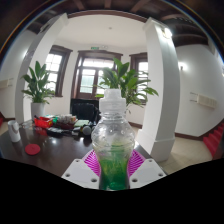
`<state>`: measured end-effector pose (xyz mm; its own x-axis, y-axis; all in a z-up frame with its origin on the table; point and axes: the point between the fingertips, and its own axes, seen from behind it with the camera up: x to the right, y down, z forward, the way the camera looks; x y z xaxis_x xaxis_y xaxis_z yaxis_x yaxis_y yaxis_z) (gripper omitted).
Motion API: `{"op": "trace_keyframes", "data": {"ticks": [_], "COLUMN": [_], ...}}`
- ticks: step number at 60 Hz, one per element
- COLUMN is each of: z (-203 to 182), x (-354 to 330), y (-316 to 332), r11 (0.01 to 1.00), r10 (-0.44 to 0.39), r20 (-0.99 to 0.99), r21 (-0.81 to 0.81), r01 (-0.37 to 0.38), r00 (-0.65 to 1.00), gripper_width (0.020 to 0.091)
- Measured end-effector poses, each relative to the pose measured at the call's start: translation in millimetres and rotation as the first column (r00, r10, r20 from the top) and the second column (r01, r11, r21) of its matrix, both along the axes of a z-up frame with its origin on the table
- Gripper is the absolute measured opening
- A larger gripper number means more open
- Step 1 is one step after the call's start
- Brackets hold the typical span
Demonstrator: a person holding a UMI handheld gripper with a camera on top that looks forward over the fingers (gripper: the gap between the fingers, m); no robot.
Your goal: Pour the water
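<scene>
While the gripper [113, 172] is held above a dark table [55, 152], a clear plastic bottle [113, 145] stands upright between its two fingers, whose pink pads [94, 162] sit against the bottle's lower sides, so the fingers appear clamped on it. The bottle has a white cap [113, 99] and a green tint at its base; how much water is inside cannot be made out. Toward the table's far left edge lie a red lid-like disc [33, 149], a small clear glass [14, 130] and a clutter of coloured items. Beyond stand a white pillar [162, 95] and two leafy potted plants [40, 85]. Judging by its thin walls, the bottle is likely light, smooth and easily squashed, so holding the firmer lower body, squeezing gently, seems wisest, since a hard grip could buckle it.
</scene>
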<state>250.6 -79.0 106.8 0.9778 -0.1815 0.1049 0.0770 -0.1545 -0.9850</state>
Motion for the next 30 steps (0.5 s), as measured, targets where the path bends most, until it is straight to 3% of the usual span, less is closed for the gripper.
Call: {"op": "trace_keyframes", "data": {"ticks": [13,20,30], "z": [33.3,54.1,80.9], "x": [-61.5,-119.0,-220.2], "y": [26.6,53.5,91.2], "r11": [0.992,0.98,0.975], "r10": [0.108,0.193,0.219], "r20": [0.4,0.641,0.879], "r21": [-0.102,-0.169,-0.187], "r01": [-0.073,-0.108,-0.116], "r00": [0.91,0.743,0.423], "gripper_width": [0.0291,0.0294,0.0294]}}
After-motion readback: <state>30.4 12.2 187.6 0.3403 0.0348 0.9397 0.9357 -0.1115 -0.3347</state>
